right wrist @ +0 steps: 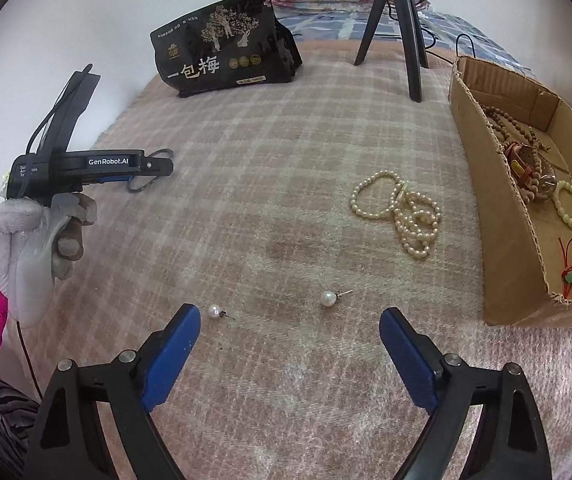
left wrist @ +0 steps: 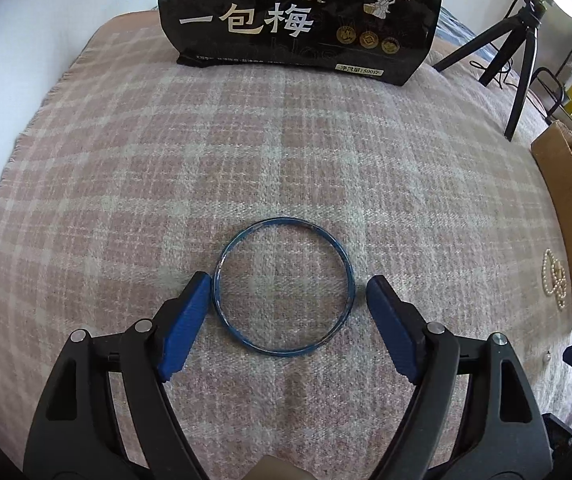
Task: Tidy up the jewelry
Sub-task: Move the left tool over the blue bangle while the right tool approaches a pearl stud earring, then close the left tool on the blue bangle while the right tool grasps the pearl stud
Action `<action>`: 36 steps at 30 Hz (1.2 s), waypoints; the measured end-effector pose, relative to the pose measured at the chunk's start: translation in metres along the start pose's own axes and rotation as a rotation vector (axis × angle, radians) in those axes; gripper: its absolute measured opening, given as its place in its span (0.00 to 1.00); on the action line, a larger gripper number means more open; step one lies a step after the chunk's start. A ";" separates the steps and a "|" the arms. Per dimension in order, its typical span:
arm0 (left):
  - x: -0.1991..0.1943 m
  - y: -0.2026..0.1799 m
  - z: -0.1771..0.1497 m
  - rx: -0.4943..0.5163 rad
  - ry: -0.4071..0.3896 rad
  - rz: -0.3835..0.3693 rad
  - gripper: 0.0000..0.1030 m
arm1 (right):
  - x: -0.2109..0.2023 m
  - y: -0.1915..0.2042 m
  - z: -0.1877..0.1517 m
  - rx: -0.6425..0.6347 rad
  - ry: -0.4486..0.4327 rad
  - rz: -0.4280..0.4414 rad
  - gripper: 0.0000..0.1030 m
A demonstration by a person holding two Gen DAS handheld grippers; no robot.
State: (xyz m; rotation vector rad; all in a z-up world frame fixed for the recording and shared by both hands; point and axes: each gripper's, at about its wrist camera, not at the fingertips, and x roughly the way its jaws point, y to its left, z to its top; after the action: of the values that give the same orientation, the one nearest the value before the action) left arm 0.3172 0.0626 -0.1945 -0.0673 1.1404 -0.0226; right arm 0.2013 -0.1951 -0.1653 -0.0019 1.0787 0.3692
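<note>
A thin blue bangle (left wrist: 222,264) lies flat on the pink plaid blanket (left wrist: 206,152). My left gripper (left wrist: 288,286) is open, its jaws on either side of the bangle, the left finger touching its rim. My right gripper (right wrist: 290,318) is open and empty above the blanket. Two pearl stud earrings (right wrist: 327,298) (right wrist: 215,311) lie just ahead of it. A pile of pearl strands (right wrist: 400,210) lies farther ahead on the right and also shows in the left wrist view (left wrist: 554,280). The left gripper (right wrist: 154,168) shows at the left of the right wrist view.
A cardboard box (right wrist: 482,184) at the right holds wooden beads, a white bead bracelet, a red-corded green pendant and other pieces. A black snack bag (left wrist: 298,16) stands at the blanket's far end. A black tripod (right wrist: 400,20) stands at the back right.
</note>
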 end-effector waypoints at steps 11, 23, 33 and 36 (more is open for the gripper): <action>0.003 -0.009 -0.003 0.018 -0.010 0.022 0.82 | 0.008 -0.006 -0.002 -0.007 0.020 -0.016 0.59; 0.008 0.001 -0.002 0.030 -0.018 0.016 0.83 | 0.016 -0.008 0.004 -0.043 0.018 -0.061 0.35; 0.009 -0.001 -0.002 0.045 -0.021 0.022 0.83 | 0.015 -0.011 0.003 -0.077 0.013 -0.101 0.09; 0.009 -0.002 -0.003 0.049 -0.024 0.022 0.83 | 0.015 -0.011 0.003 -0.078 0.013 -0.099 0.08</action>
State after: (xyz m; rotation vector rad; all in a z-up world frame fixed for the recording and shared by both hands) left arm 0.3186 0.0596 -0.2034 -0.0117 1.1155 -0.0304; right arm 0.2140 -0.2007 -0.1787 -0.1269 1.0717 0.3217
